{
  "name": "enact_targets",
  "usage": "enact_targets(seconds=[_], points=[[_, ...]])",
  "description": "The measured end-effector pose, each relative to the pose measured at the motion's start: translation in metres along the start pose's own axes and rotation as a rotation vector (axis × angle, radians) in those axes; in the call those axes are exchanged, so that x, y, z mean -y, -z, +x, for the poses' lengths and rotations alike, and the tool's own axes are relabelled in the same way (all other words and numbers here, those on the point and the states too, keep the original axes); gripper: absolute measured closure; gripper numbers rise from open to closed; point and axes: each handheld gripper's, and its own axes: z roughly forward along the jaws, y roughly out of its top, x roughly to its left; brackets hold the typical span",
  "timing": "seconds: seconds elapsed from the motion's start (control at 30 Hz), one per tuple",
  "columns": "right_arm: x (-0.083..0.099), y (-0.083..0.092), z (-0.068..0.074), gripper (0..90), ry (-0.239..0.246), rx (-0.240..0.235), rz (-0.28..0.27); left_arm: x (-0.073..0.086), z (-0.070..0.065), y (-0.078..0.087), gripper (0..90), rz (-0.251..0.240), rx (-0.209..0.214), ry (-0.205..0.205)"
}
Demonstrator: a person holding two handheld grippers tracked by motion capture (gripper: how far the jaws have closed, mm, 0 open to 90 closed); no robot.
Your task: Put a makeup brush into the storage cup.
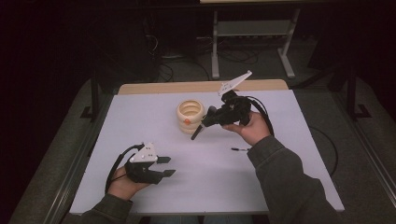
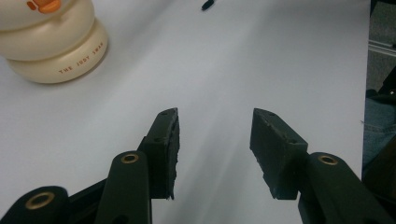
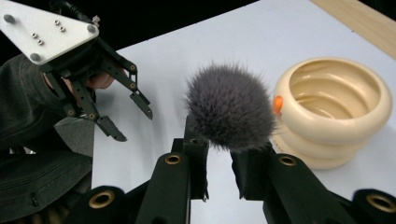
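Right gripper view: grey fluffy brush head [image 3: 229,108] at frame centre, clamped between the two black jaws of the right gripper [image 3: 219,161], bristles pointing away from the camera. Just right of it, a cream ribbed holder [image 3: 343,122], mouth up, orange mark on the near side. Upper left, the left gripper [image 3: 126,119] with grey plate on top, jaws apart, nothing between.

High view: right gripper [image 1: 198,131] at frame centre, tilted down-left, tip beside the holder [image 1: 190,112] on the white table [image 1: 261,172]. Small dark item [image 1: 240,149] lying right of centre, too small to identify. Left gripper [image 1: 167,166] lower left, held low over the table.

Left gripper view: jaws parted over bare table, holder [image 2: 51,42] upper left.
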Motion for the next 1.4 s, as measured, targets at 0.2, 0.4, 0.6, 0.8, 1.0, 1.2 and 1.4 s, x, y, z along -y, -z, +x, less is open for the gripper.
enact_targets(seconds=[0.2,0.4,0.6,0.8,1.0,1.2,1.4], points=[[-0.010,0.004,-0.005,75.5,-0.003,0.019,-0.002,0.001,0.002,0.001,51.2,0.004,-0.001,-0.001],[-0.020,0.007,-0.011,75.5,0.006,0.040,0.003,0.001,0.002,0.003,50.8,0.000,-0.002,0.004],[-0.031,0.009,-0.014,75.5,-0.004,0.048,-0.001,0.001,0.003,0.004,50.3,-0.005,-0.005,0.006],[-0.042,0.009,-0.018,75.5,-0.005,0.061,0.001,0.002,0.004,0.005,49.9,-0.011,-0.009,0.011],[-0.054,0.009,-0.027,75.5,-0.014,0.085,-0.004,0.002,0.004,0.006,48.9,-0.017,-0.019,0.005],[-0.064,0.008,-0.038,75.4,-0.022,0.110,-0.002,0.002,0.004,0.006,48.6,-0.024,-0.018,0.012],[-0.072,0.006,-0.048,75.5,-0.040,0.140,-0.006,0.002,0.005,0.007,47.3,-0.020,-0.020,0.006]])
